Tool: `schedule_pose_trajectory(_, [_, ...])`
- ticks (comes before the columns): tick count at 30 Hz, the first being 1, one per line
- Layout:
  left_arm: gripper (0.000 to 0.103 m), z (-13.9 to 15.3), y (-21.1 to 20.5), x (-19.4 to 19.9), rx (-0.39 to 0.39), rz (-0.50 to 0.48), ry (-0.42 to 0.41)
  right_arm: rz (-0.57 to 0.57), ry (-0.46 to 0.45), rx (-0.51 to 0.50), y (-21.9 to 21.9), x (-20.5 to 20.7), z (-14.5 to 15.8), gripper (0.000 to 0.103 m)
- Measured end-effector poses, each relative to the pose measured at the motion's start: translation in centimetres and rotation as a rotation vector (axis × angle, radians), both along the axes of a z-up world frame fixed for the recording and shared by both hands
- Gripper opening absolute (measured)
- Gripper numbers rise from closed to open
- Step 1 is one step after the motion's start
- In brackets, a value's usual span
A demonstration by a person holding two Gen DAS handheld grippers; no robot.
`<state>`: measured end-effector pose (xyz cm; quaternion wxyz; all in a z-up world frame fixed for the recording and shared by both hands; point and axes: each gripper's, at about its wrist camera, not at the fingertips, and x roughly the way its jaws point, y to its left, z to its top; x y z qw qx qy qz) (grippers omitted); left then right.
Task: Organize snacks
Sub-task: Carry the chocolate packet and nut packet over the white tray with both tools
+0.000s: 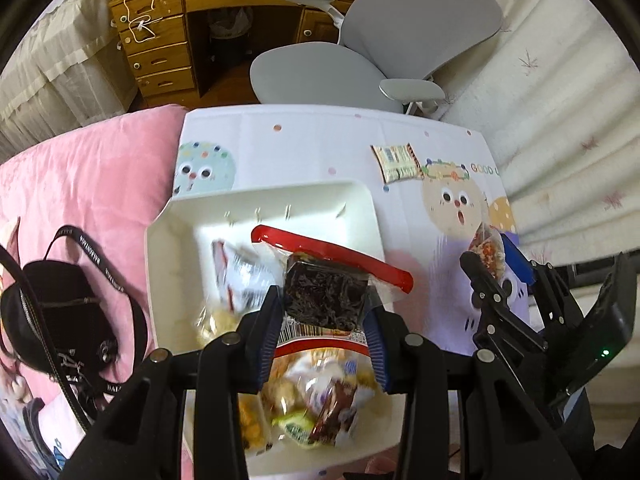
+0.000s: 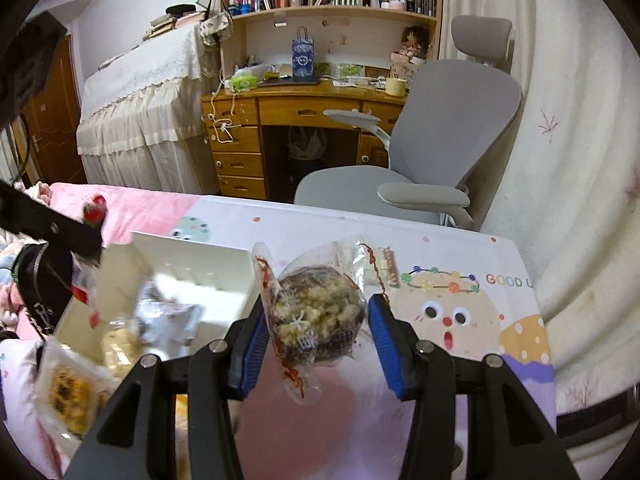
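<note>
Between left gripper [image 1: 325, 322] fingers: dark snack [image 1: 326, 298]; right gripper [image 2: 318, 338] clamps crumbly snack [image 2: 320, 316].

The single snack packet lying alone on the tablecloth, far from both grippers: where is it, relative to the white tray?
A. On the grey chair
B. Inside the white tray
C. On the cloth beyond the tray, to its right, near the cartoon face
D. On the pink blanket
C. In the left wrist view the small packet lies flat on the printed tablecloth, outside the white tray, next to the cartoon face.
</note>
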<state>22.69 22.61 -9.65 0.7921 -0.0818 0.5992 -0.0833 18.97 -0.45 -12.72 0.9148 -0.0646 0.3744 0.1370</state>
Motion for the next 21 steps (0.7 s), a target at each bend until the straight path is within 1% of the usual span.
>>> schedule_pose_trajectory(7, [0.038,-0.1,1.4,-5.3,0.006,-0.022,0.000,0.004,0.016,0.044,3.3,-5.6,1.0,0.049])
schedule_pose_trajectory(14, [0.038,-0.5,2.3,-9.7,0.012,-0.063,-0.007,0.031,0.061,0.093,6.5,-10.2,0.9,0.049])
schedule_pose_trajectory(18, [0.039,-0.6,2.9,-10.9,-0.015,-0.073,-0.031,0.053,0.068,0.096,8.2,-12.1,0.9,0.050])
schedule_pose_trajectory(21, [0.044,-0.6,3.4,-11.5,-0.010,-0.060,-0.053,0.046,0.059,0.091,8.7,-12.8,1.0,0.050])
